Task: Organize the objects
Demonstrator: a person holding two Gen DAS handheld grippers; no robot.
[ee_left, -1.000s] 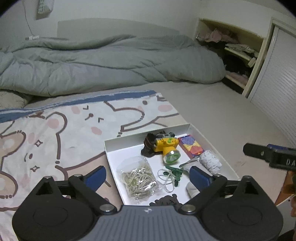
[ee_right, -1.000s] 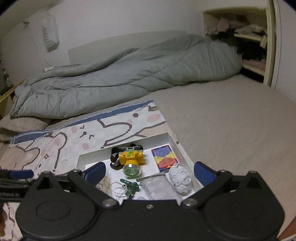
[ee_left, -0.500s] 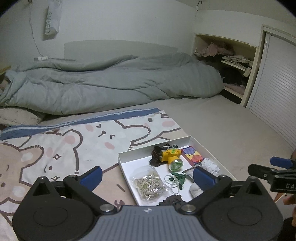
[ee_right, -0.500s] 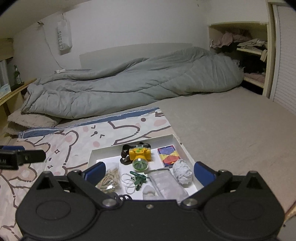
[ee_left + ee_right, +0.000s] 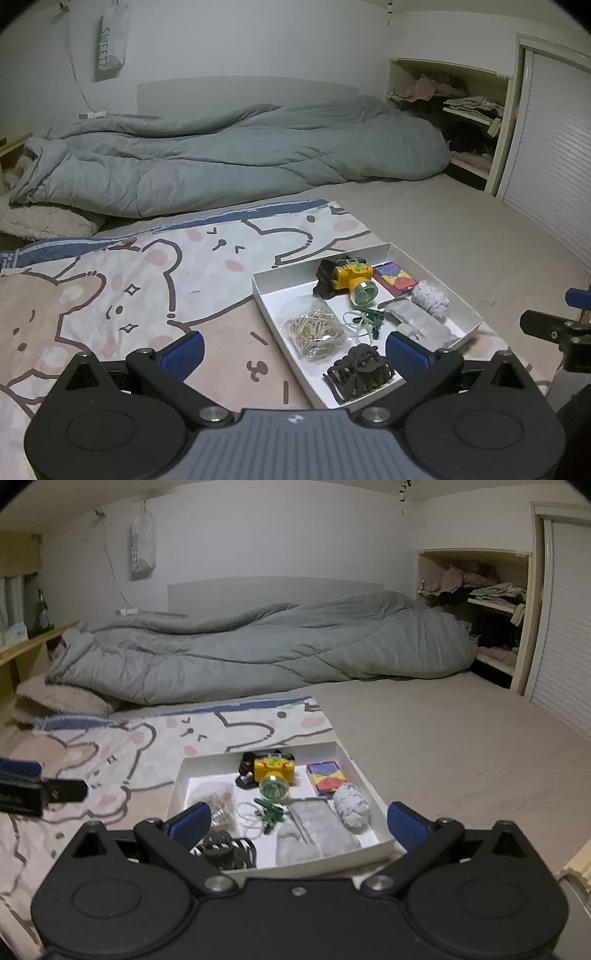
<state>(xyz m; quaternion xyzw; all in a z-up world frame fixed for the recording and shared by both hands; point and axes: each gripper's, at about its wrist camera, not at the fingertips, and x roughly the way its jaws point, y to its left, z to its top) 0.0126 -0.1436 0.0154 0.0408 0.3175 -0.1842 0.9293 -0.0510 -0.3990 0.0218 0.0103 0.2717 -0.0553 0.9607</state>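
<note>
A shallow white tray (image 5: 266, 295) (image 5: 177, 790) lies on the bed. Inside it are a yellow headlamp (image 5: 351, 275) (image 5: 273, 770), a bag of rubber bands (image 5: 314, 332) (image 5: 219, 801), green clips (image 5: 373, 319) (image 5: 269, 812), a coloured box (image 5: 395, 278) (image 5: 325, 777), a rolled white cloth (image 5: 430, 299) (image 5: 351, 805), a grey pouch (image 5: 421, 321) (image 5: 314, 830) and a dark hair claw (image 5: 360, 371) (image 5: 225, 849). My left gripper (image 5: 293, 349) hovers open over the tray's near left. My right gripper (image 5: 297, 821) hangs open above the tray's near edge. Both hold nothing.
A cartoon bear blanket (image 5: 129, 280) covers the bed left of the tray. A grey duvet (image 5: 221, 158) is heaped at the back, open shelves with clothes (image 5: 461, 107) at the right. The right gripper's finger (image 5: 546, 328) shows at the right edge, the left one's (image 5: 40, 794) at the left.
Both grippers have lifted and pulled back from the tray, so it looks smaller and the hair claw at its near end has come into view. Both stay open.
</note>
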